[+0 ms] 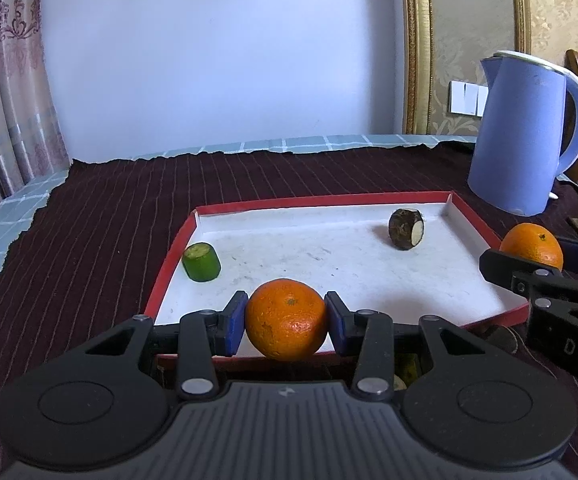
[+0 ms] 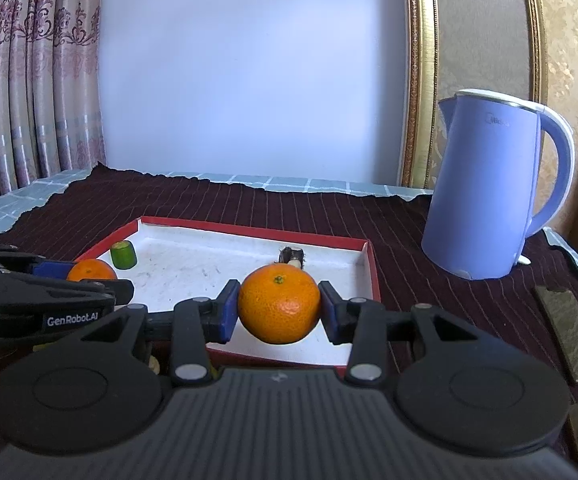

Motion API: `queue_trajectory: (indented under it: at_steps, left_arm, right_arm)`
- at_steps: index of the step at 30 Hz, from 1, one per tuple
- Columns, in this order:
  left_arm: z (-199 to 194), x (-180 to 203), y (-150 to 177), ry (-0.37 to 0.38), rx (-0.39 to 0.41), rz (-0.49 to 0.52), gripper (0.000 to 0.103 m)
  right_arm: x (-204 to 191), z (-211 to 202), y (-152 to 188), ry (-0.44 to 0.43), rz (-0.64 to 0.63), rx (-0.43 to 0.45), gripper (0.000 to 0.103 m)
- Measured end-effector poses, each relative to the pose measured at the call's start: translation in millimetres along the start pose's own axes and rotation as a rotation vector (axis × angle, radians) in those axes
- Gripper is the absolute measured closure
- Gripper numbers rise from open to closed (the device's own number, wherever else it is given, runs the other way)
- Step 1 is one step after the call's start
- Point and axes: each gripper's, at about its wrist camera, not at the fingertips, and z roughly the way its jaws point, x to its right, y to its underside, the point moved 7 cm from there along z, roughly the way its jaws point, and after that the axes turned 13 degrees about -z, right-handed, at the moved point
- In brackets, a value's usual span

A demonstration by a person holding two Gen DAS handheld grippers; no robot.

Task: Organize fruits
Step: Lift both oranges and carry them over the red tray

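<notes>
Both tongs, left [image 1: 286,320] and right [image 2: 279,309], each clamp an orange over the tray [image 1: 329,256].

**Dark cloth over a checked surface**

The surface [image 2: 21,196] wears a blue-green checked cover, showing at the far and left edges. A dark maroon striped cloth [image 2: 401,240] lies over it. On the cloth sit a red-rimmed tray [image 2: 373,276], a lilac kettle [image 2: 489,196] to its right, and a flat dark slab [image 2: 569,332] nearer right.

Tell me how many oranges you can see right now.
2. One orange sits clamped in the left gripper; the other orange in the right gripper, both near the tray's front.
</notes>
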Motion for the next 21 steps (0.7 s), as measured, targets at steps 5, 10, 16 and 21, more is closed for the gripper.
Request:
queue_trajectory:
  at_steps: [5, 10, 16, 21]
  left_arm:
    - [3.7, -3.2, -10.3, -0.017, 0.010, -0.005, 0.062]
    - [6.0, -2.4, -17.8, -0.024, 0.017, -0.003, 0.062]
    - [9.9, 2.0, -24.5, -0.042, 0.031, 0.012, 0.062]
    - [14.9, 1.8, -30.1, -0.055, 0.034, 0.008, 0.062]
  right_arm:
    - [-1.4, 2.1, -3.8, 0.003, -0.016, 0.003, 0.064]
    - [-1.7, 4.8, -6.8, 0.005, -0.020, 0.006, 0.064]
    - [-3.6, 8.0, -9.2, 0.003, -0.024, 0.007, 0.064]
    - [-2.3, 11.8, -15.8, 0.002, -0.025, 0.016, 0.064]
